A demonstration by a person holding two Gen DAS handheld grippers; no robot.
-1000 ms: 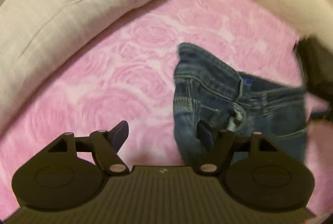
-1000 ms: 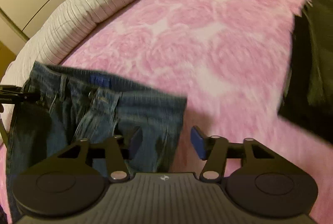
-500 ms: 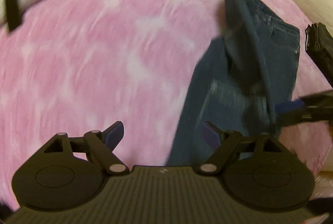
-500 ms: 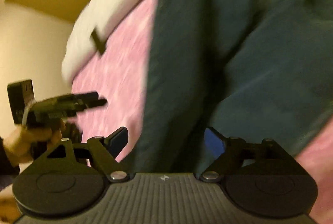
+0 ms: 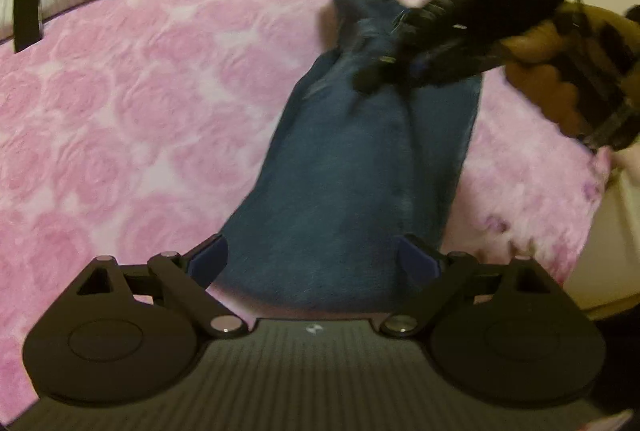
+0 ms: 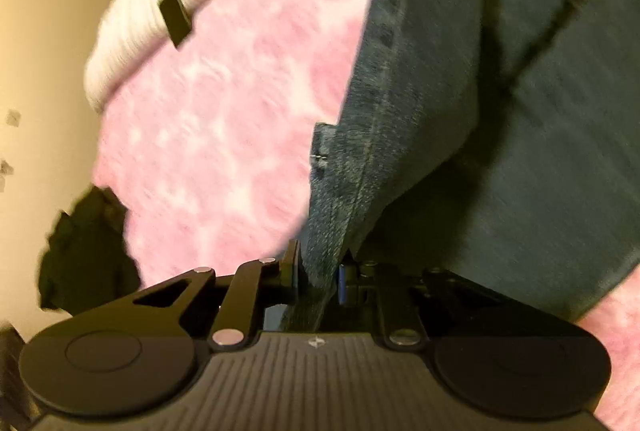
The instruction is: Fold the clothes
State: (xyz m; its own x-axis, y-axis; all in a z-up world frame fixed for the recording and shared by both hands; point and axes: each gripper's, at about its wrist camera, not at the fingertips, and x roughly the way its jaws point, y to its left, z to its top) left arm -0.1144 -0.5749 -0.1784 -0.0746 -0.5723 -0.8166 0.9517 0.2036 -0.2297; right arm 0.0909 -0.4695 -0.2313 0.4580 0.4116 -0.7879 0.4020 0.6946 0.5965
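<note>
We see one pair of jeans [image 5: 360, 167] mid-frame on one pink blanket [image 5: 120, 111], our right gripper [image 6: 318, 277] just clamped onto its edge, our left gripper [image 5: 312, 263] spread wide, just opening, gripping nothing.

So the dark blue denim jeans [image 5: 360, 167] are stretched lengthwise across the pink rose-patterned bed cover [image 5: 132, 103], narrow end far, one seamed edge [image 6: 360, 167] lifted up, cloth a bit rumpled.

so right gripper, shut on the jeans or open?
Shut on the jeans: the right gripper has just closed, pads pinching a denim edge. The left gripper is open, holding nothing.
</note>
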